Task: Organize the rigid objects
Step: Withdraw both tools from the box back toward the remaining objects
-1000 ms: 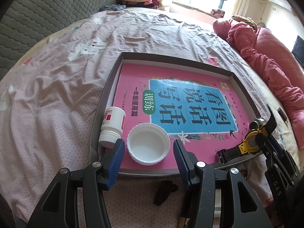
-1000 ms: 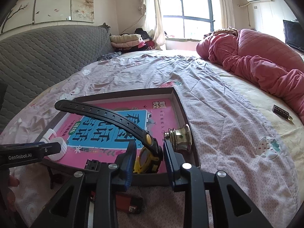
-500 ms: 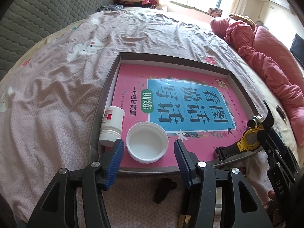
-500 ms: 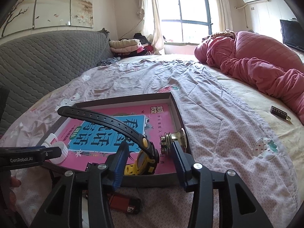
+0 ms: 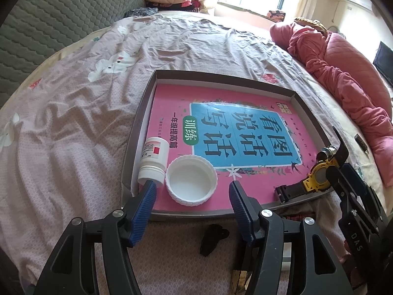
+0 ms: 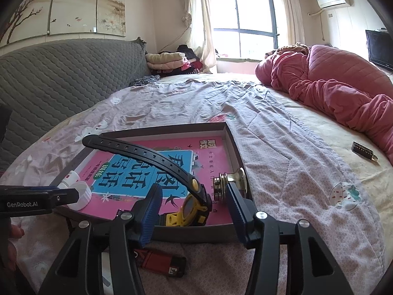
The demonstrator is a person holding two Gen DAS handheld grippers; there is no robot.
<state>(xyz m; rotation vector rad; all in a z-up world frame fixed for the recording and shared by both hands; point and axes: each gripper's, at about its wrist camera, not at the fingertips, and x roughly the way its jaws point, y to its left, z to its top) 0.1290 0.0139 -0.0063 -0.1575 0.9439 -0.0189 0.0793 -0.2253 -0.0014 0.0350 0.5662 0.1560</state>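
A shallow grey tray (image 5: pixel 221 76) on the bed holds a pink book. Inside its near left corner lie a white pill bottle (image 5: pixel 153 162) and a white cap (image 5: pixel 191 183), open side up. My left gripper (image 5: pixel 192 191) hovers over the cap with its jaws opening, and the pads are clear of it. In the tray's (image 6: pixel 233 142) near right corner rest a yellow-and-black watch (image 6: pixel 194 204), its strap arching up, and a brass knob (image 6: pixel 231 182). My right gripper (image 6: pixel 194 194) straddles the watch; its jaws are opening and the pads do not touch it.
A red lighter (image 6: pixel 159 261) and a small black piece (image 5: pixel 212 238) lie on the sheet in front of the tray. A dark tag (image 6: pixel 363 151) sits far right. A pink quilt (image 6: pixel 331 86) is heaped at the right, and a grey padded headboard (image 6: pixel 61 73) stands left.
The right jaws have spread apart and let go of the watch, which now rests in the tray. The left jaws have widened a little around the cap.
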